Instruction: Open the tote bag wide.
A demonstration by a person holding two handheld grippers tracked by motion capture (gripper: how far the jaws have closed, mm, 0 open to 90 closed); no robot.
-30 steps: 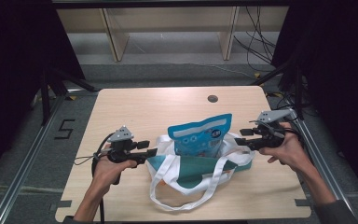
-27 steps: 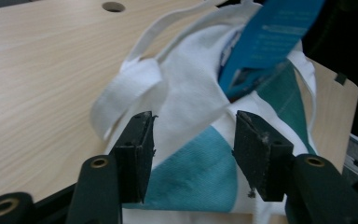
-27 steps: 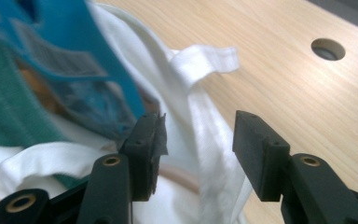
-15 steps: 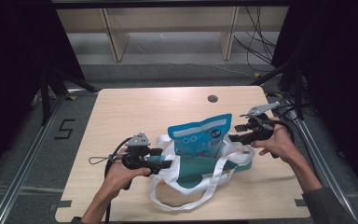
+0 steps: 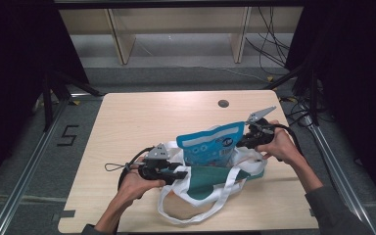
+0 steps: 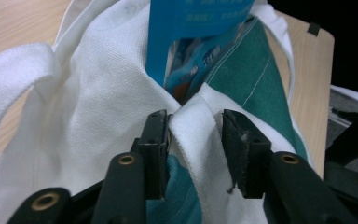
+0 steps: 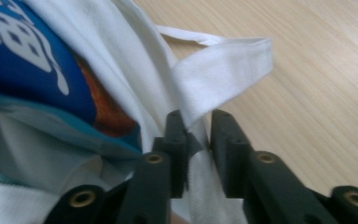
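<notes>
A white and green tote bag [image 5: 210, 180] lies in the middle of the wooden table [image 5: 152, 117]. A blue snack bag [image 5: 209, 144] stands upright in its mouth. My left gripper [image 5: 182, 172] is at the bag's left rim. In the left gripper view the left gripper [image 6: 195, 135] is shut on a fold of the white rim [image 6: 98, 107], with the snack bag [image 6: 191, 28] just behind. My right gripper [image 5: 242, 143] is at the right rim. In the right gripper view the right gripper [image 7: 199, 135] pinches white cloth [image 7: 121, 46] beside the snack bag [image 7: 23, 51].
The bag's white straps [image 5: 191, 215] loop toward the table's front edge, and one strap [image 7: 223, 70] lies across the wood on the right. A round cable hole [image 5: 223, 103] sits at the back of the table. Shelving and cables are on the floor beyond.
My left gripper has moved right from the bare table onto the bag's left rim. My right gripper has moved left, closer to the snack bag, at the right rim.
</notes>
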